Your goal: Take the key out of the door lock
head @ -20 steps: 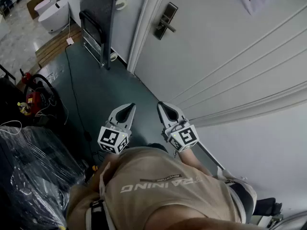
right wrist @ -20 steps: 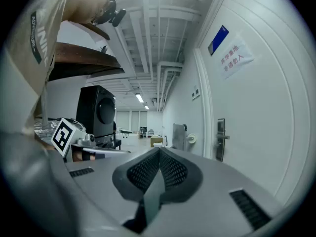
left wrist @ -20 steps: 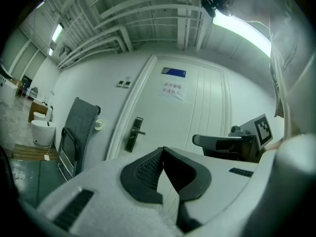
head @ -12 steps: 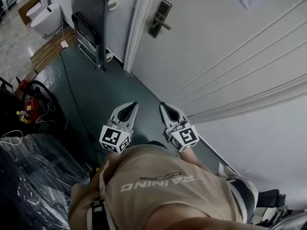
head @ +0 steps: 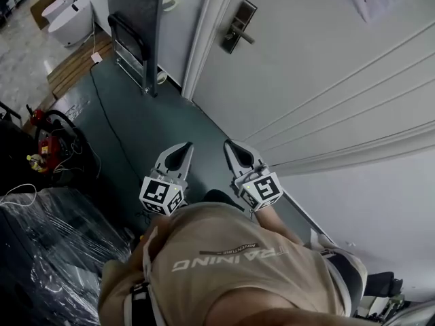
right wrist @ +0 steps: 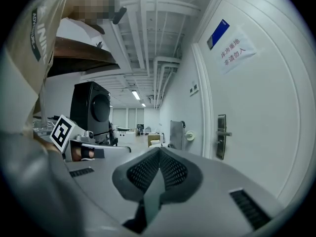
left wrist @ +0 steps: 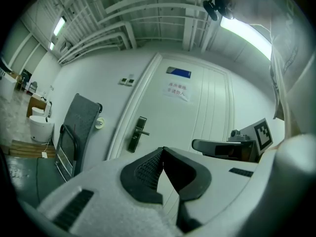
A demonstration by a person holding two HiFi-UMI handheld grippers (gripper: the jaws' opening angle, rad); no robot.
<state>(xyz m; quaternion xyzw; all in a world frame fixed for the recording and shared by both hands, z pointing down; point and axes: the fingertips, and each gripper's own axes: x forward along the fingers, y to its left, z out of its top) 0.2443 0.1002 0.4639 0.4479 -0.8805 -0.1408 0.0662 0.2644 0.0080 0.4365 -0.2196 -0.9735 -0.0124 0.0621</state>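
The left tool [head: 185, 149] and right tool [head: 230, 148] are held close side by side, both pointing forward. Each tool's jaws meet at the tips, gripping nothing.

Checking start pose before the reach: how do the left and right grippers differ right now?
The left gripper hangs over the dark floor; the right gripper sits nearer the door. The left gripper leans right and the right gripper leans left, so their tips converge. Shared: both shut, empty, well short of the door lock.

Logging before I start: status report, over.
Left gripper shut, empty. Right gripper shut, empty. Door lock well ahead, key too small to see. Nothing in the way.
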